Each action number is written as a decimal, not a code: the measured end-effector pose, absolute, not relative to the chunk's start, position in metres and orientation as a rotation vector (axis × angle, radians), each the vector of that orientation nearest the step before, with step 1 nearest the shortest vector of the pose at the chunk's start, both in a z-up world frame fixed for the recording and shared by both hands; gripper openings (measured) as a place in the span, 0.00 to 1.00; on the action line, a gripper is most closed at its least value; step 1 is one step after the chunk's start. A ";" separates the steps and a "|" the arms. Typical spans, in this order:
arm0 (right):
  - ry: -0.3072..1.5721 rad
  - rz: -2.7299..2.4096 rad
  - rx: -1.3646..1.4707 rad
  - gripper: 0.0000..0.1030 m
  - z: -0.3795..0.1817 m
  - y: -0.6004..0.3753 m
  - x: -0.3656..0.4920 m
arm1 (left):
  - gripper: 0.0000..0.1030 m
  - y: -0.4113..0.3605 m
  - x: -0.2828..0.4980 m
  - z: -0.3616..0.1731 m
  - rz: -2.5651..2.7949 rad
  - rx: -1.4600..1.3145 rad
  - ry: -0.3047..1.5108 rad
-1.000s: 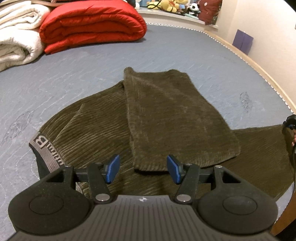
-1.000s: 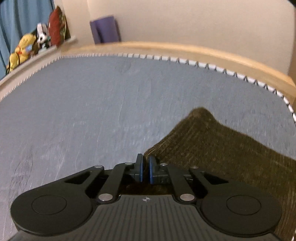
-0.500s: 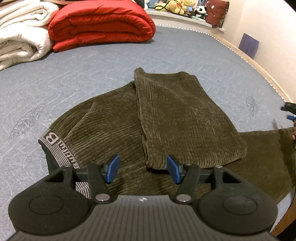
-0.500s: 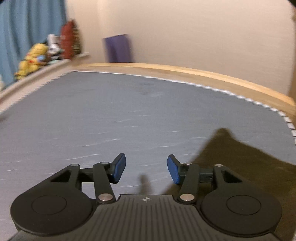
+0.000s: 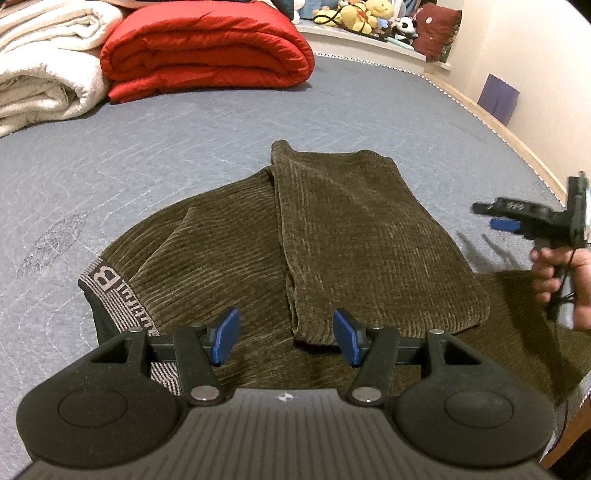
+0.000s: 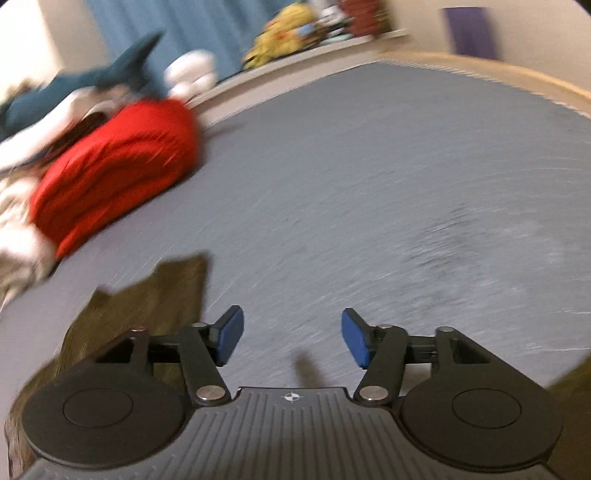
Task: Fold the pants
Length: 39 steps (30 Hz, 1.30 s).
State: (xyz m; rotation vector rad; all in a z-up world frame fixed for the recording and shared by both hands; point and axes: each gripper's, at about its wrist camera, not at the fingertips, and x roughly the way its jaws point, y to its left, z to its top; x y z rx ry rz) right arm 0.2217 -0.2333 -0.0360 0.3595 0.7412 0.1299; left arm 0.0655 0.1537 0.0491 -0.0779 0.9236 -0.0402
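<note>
Olive corduroy pants (image 5: 229,258) lie on the grey-blue mattress (image 5: 184,140). One leg (image 5: 362,236) is folded back over the body; the other leg (image 5: 517,332) stretches right. A grey waistband (image 5: 110,291) with letters sits at the left. My left gripper (image 5: 282,341) is open and empty, just above the folded leg's near end. My right gripper (image 6: 291,338) is open and empty above bare mattress; it also shows in the left wrist view (image 5: 506,221), lifted at the right. A blurred piece of the pants (image 6: 147,302) lies to its left.
A folded red duvet (image 5: 207,48) and white blankets (image 5: 40,74) lie at the far left. Plush toys (image 5: 362,14) line the far ledge. The wooden bed edge (image 5: 509,133) runs along the right. The right wrist view is motion-blurred.
My right gripper opened, let go of the pant leg end, rose and swung left. The left gripper stayed open and drew back slightly.
</note>
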 end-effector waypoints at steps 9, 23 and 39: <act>0.852 0.272 0.250 0.66 -0.062 -0.172 0.231 | 0.68 0.161 0.067 0.047 -0.027 -0.081 0.928; 0.851 0.329 0.290 0.66 -0.067 -0.148 0.244 | 0.70 0.165 0.073 0.045 -0.017 -0.084 0.939; 0.759 0.392 0.123 0.12 -0.034 -0.121 0.234 | 0.70 0.162 0.077 0.043 -0.014 -0.071 0.949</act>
